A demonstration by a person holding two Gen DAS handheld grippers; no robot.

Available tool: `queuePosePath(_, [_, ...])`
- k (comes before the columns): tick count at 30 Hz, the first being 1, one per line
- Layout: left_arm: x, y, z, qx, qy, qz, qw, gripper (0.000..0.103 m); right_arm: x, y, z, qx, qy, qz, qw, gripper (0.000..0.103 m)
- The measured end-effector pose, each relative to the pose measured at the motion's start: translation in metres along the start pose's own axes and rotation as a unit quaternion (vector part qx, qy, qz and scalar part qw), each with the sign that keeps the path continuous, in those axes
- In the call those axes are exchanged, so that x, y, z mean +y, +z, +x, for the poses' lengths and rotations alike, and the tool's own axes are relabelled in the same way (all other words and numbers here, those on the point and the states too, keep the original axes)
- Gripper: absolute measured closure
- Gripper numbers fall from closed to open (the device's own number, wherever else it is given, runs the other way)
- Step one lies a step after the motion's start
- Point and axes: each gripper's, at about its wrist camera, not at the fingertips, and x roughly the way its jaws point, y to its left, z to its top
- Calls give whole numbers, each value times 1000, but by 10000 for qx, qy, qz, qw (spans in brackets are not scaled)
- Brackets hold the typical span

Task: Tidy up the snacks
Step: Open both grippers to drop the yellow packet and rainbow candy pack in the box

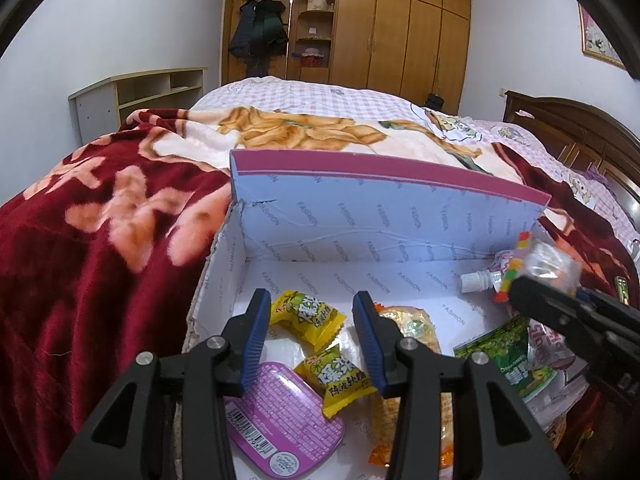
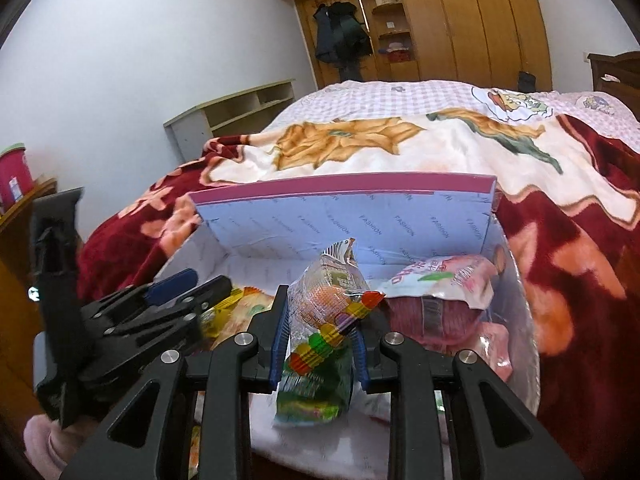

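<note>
Pinching a clear snack packet [image 2: 328, 312] between the right gripper [image 2: 320, 344] pads above the open box [image 2: 516, 320]; hovering spread, left gripper [image 1: 310, 340], over yellow candies [image 1: 308, 316] inside.

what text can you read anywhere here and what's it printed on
"FASHION", repeated across the box lining.
Yellow candy wrappers: large Chinese characters, too distorted to quote.
Purple tin: barcode and fine print, too small to read.
Green packet: lettering blurred.
Pink pouch: red characters, unreadable.
Clear packet in the right gripper: label blurred.
</note>
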Motion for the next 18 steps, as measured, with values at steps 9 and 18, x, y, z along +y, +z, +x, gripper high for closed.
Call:
queuePosePath(9, [-2,-1,1,-16,22,42,10000,56,-4,0,10,69,18,178,9998,70])
queuePosePath(18, [-4,-2,0,-49,28,93,9999,49,-1,-7,3,-132,216,259,9993,50])
